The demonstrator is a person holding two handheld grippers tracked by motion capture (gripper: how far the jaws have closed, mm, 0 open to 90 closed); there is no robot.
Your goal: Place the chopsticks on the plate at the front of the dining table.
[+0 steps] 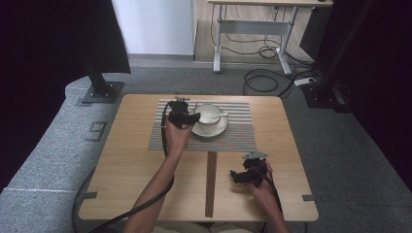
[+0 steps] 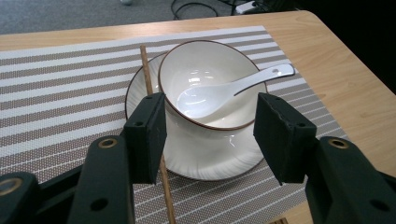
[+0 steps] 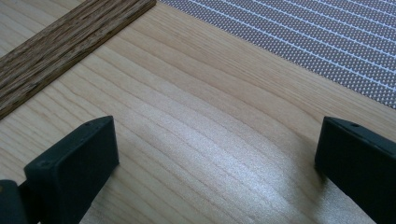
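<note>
chopstick (image 2: 148,77) partly behind jaws, saucer (image 2: 215,161) partly hidden

A white bowl (image 2: 205,88) with a thin brown rim sat upright on a white saucer (image 2: 210,156), just ahead of the left gripper (image 2: 210,135). A white spoon (image 2: 224,91) lay inside, handle over the rim. A wooden chopstick (image 2: 152,93) lay across the saucer beside the bowl.

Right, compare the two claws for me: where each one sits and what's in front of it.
The left claw is forward at the striped placemat, its jaws spread around the white bowl that holds a spoon and sits on a saucer. The right claw is near the person's edge, over bare table, with nothing between its jaws. A chopstick lies by the left claw's bowl; a dark wood strip lies by the right claw. Both are open.
</note>
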